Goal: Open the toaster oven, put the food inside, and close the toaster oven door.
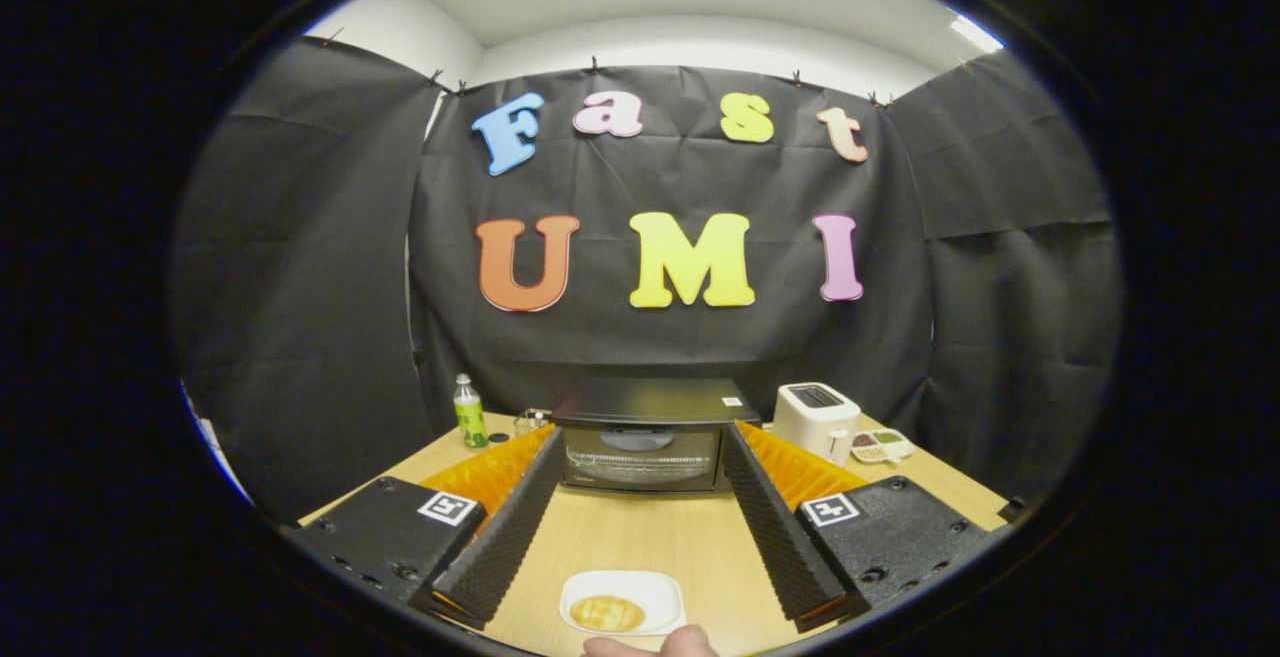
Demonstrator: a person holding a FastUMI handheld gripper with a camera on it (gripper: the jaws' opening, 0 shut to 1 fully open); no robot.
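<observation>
Black toaster oven (pixel 645 434), boxy with a glass front door, sits at the far side of the light wooden table (pixel 640 537), straight ahead beyond the fingers. Door looks closed; the handle is too small to make out clearly. Judged: task not yet begun, opening is the step in hand.

Gripper (pixel 640 467): the 2 fingers are spread wide, nothing between them but bare table, tips pointing at the oven's lower corners, apart from it.

White 2-slot toaster (pixel 817 417) stands just beside the oven on its right. Risk: a wide-spread finger could clip it when reaching for the door.

Small white square plate (pixel 622 601) carrying 1 round golden piece of food (pixel 606 613) lies on the table near the base of the fingers, well apart from the oven. A person's fingertips (pixel 650 645) show just below the plate. Risk: a door swinging down may need clear table in front; plate seems far enough back. Food looks flat and soft, so a hard pinch could tear it, a loose one could drop it.

Green plastic bottle (pixel 468 412) stands left of the oven; a sideways sweep could topple it.
</observation>
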